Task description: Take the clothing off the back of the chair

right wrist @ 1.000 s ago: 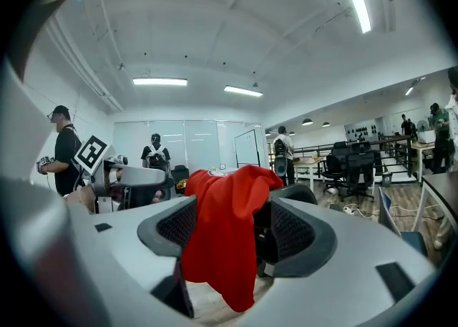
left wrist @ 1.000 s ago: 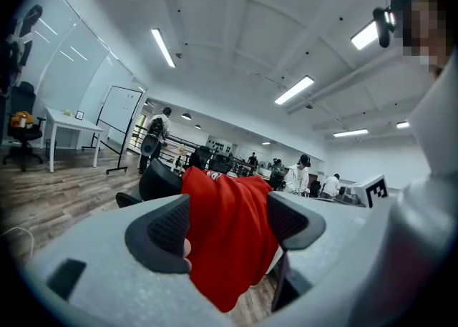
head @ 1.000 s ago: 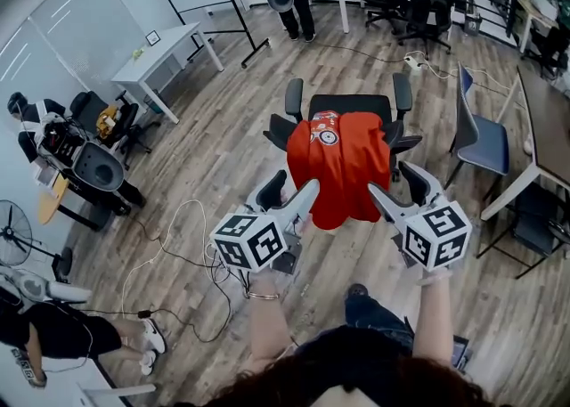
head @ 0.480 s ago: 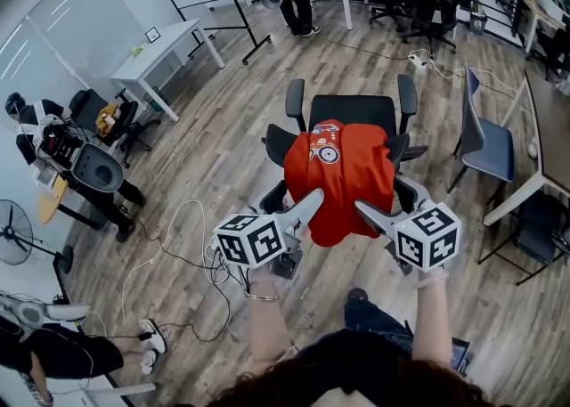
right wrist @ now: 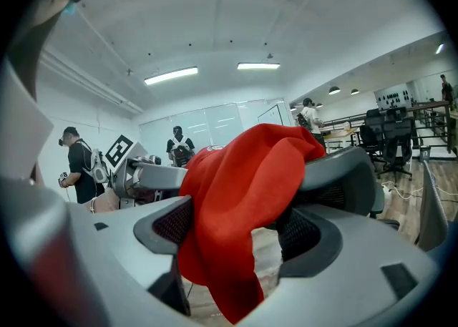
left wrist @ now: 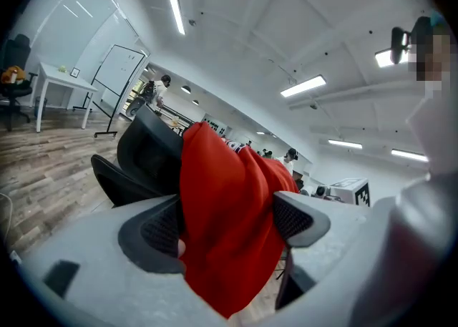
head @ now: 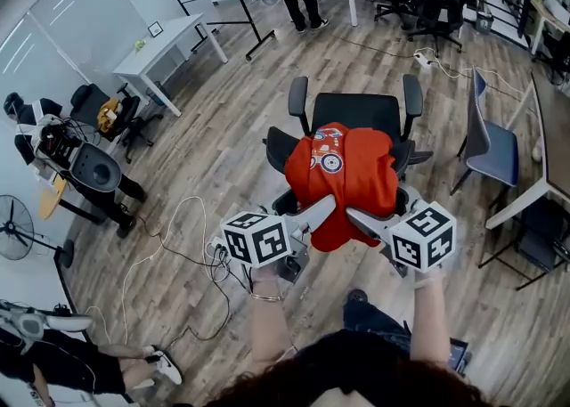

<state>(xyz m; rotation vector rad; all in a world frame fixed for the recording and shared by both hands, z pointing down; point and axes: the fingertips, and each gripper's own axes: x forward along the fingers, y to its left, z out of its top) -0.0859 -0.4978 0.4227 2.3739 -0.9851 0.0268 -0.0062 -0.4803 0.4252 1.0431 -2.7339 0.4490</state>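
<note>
In the head view the red garment (head: 343,174) drapes over the back of the black office chair (head: 356,109) at centre frame. The left hand-held gripper (head: 322,211) and right hand-held gripper (head: 358,218) meet at its lower hem. In the left gripper view the jaws, which have just been opening, stand wide with the red cloth hanging between them. The right gripper view shows likewise: jaws just opened wide, a fold of garment between.

Head view steeply down onto chair (head: 356,111), gripper views close, level along their jaws, all sharing red clothing (head: 343,174).
</note>
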